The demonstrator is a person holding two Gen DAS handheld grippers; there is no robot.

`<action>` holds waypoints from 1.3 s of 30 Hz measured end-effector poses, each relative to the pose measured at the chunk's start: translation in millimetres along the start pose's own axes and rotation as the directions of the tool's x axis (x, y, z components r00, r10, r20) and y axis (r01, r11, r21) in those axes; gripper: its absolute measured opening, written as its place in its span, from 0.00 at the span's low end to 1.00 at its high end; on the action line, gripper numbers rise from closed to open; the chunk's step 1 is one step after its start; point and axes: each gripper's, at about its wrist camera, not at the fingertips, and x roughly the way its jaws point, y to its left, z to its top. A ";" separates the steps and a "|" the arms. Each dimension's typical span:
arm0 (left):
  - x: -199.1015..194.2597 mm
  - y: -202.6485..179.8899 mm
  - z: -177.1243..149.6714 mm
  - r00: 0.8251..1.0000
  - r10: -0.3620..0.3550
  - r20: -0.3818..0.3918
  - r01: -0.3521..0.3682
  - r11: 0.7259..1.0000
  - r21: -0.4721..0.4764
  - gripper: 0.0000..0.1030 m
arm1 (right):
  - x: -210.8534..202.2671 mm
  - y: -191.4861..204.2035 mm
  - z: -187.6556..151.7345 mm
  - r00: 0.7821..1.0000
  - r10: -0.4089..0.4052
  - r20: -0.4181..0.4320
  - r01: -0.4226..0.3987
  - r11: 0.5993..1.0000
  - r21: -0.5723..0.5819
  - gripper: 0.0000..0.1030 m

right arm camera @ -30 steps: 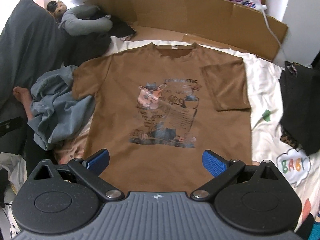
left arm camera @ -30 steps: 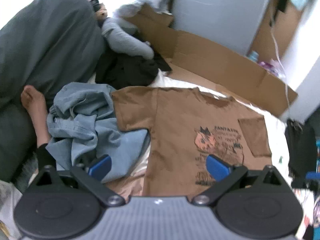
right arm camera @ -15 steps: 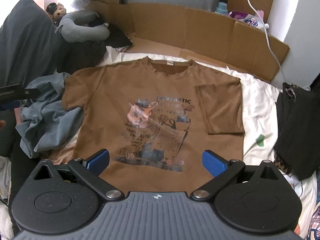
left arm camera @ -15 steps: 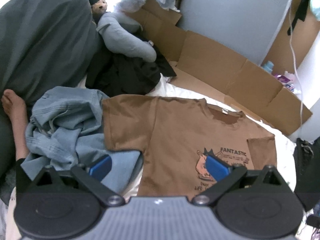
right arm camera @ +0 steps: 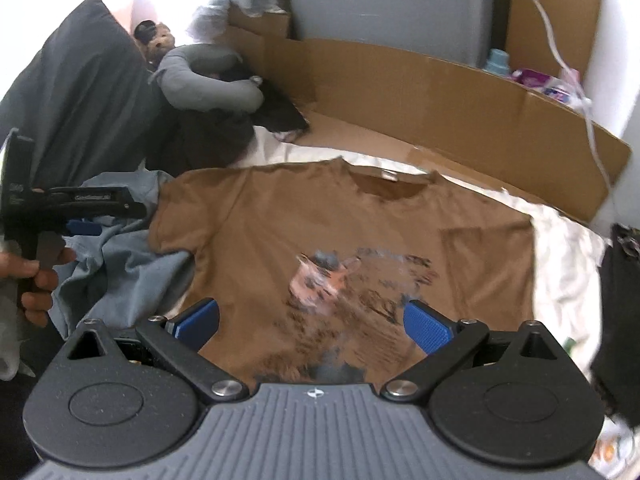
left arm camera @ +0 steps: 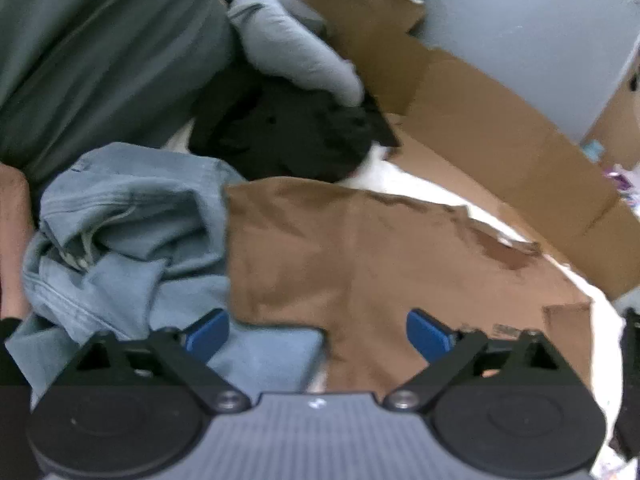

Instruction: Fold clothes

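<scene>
Bed (right arm camera: 560,236): brown T-shirt (right arm camera: 320,220) flat; left hand-held gripper (left arm camera: 318,330) closing, empty; right hand-held gripper (right arm camera: 312,320) open. Risk: snagging adjacent denim (left arm camera: 132,232).

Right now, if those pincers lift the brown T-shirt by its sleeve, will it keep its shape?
Probably not. The brown T-shirt lies flat and thin, so it should droop. One sleeve rests on the crumpled jeans and may drag them.

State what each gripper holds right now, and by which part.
Nothing is held. The left gripper is closing over the T-shirt sleeve with nothing pinched; the right gripper is open above the shirt.
</scene>
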 end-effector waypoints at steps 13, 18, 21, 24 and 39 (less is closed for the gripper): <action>52.0 52.3 -22.3 0.998 -0.023 0.054 0.033 0.981 -0.190 0.64 | 102.3 64.3 -6.1 0.992 0.075 0.100 -0.071 0.996 -0.045 0.91; 70.1 65.5 -30.0 1.000 -0.016 0.014 0.019 0.973 -0.228 0.45 | 141.5 78.5 -13.8 0.990 0.070 0.119 -0.060 0.994 -0.089 0.89; 74.9 76.1 -31.9 0.999 -0.053 -0.001 0.050 0.951 -0.305 0.36 | 160.6 77.4 -17.9 0.987 0.087 0.132 -0.079 0.995 -0.064 0.89; 77.4 76.9 -34.7 0.999 -0.051 0.007 0.050 0.939 -0.341 0.36 | 177.3 76.0 -23.2 0.985 0.101 0.141 -0.099 0.995 -0.023 0.89; 102.0 77.6 -56.7 0.999 0.000 0.050 0.028 0.828 -0.559 0.34 | 217.1 63.1 -64.7 0.981 0.182 0.066 -0.191 0.966 0.176 0.89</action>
